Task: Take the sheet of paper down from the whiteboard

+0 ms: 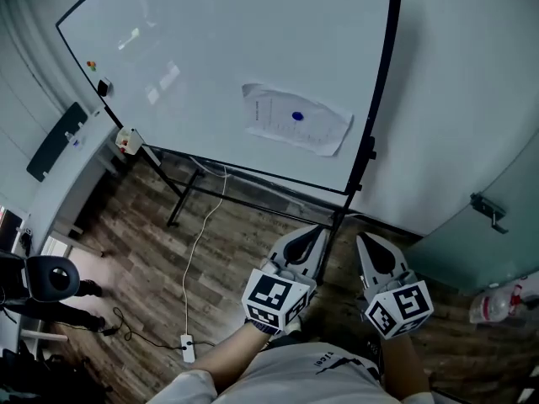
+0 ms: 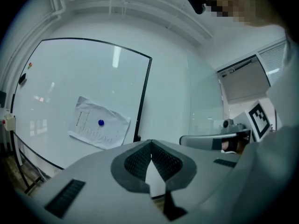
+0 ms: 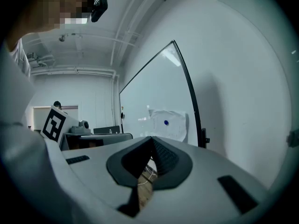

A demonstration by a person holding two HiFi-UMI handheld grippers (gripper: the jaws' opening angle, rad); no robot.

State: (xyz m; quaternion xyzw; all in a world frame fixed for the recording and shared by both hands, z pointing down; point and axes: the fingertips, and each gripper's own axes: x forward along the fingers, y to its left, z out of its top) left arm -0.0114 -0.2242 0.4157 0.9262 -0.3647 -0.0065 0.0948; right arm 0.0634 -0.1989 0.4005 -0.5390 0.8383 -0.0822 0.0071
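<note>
A crumpled white sheet of paper (image 1: 290, 124) hangs on the whiteboard (image 1: 194, 57), pinned by a round blue magnet (image 1: 296, 116). Both grippers are held side by side well short of the board, pointing at it. My left gripper (image 1: 316, 229) is shut with nothing in it, below the sheet. My right gripper (image 1: 362, 239) is also shut and empty, just to its right. In the left gripper view the sheet (image 2: 98, 123) lies up and left of the closed jaws (image 2: 151, 143). In the right gripper view the paper (image 3: 169, 124) sits just above the closed jaws (image 3: 151, 138).
The board stands on a black frame (image 1: 337, 217) over a wooden floor. A white cable runs down to a power strip (image 1: 187, 347). An office chair (image 1: 49, 278) is at the left. A glass door with a handle (image 1: 488, 210) and a spray bottle (image 1: 504, 301) are at the right.
</note>
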